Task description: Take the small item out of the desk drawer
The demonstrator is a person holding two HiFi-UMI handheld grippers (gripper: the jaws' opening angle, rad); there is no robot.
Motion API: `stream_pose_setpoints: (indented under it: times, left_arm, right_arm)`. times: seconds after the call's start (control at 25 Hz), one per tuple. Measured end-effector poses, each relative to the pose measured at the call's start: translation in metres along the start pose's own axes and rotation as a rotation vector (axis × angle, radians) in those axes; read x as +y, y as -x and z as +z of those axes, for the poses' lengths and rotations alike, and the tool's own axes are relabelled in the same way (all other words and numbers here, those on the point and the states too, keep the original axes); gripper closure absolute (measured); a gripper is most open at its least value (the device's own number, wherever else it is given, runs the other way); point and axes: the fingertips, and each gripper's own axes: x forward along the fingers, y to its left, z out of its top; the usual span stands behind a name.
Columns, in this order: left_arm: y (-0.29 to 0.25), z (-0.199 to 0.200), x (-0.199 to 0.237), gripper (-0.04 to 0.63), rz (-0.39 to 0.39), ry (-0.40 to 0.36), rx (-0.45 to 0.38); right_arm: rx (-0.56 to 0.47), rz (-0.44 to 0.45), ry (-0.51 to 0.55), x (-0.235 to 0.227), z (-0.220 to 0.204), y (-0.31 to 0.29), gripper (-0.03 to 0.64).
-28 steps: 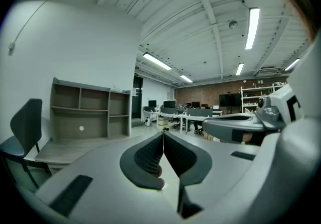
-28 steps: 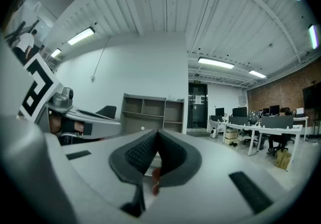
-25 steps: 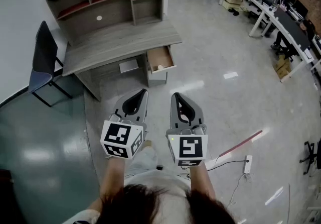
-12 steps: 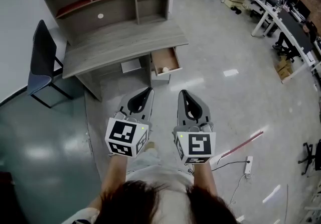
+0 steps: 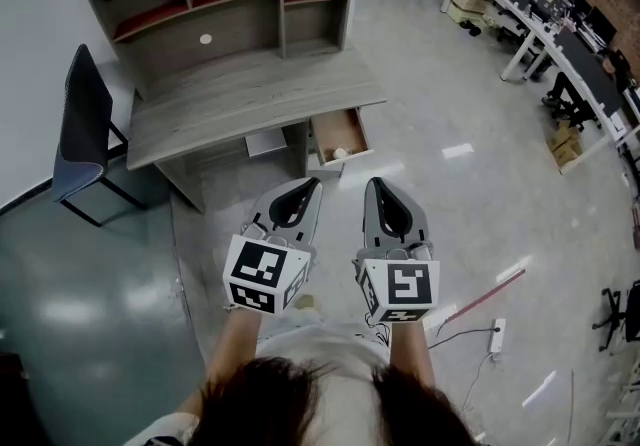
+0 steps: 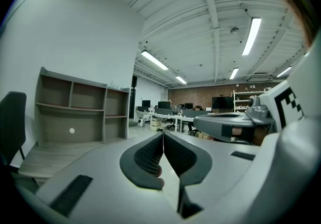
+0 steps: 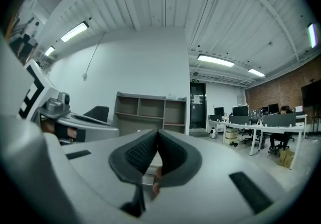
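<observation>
A grey desk with a shelf unit stands at the upper middle of the head view. Its right drawer is pulled open, and a small pale item lies inside near the front. My left gripper and right gripper hover side by side over the floor, short of the drawer. Both are shut with nothing between the jaws. In the left gripper view the left gripper points past the shelves. The right gripper points level at the desk's shelves.
A dark chair stands left of the desk. A small white disc lies on a shelf. White office desks with monitors line the far right. A power strip with cable and a red strip lie on the floor at right.
The desk and open drawer have shifted right and nearer in the head view. Both grippers sit slightly lower and further right in the frame, still shut.
</observation>
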Motion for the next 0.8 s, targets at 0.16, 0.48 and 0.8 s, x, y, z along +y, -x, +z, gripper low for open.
stream_pose_setpoints:
  times: [0.16, 0.48, 0.8]
  left_arm:
    - [-0.003, -0.002, 0.012, 0.578, -0.017, 0.006, 0.002]
    - [-0.005, -0.008, 0.029, 0.578, -0.029, 0.029, 0.007]
    - [-0.019, -0.019, 0.036, 0.578, -0.037, 0.041, 0.024]
  right_arm:
    - [0.011, 0.002, 0.005, 0.010, 0.000, -0.014, 0.589]
    - [0.030, 0.001, -0.029, 0.019, -0.007, -0.024, 0.589]
    - [0.064, -0.005, -0.050, 0.008, -0.021, -0.032, 0.589]
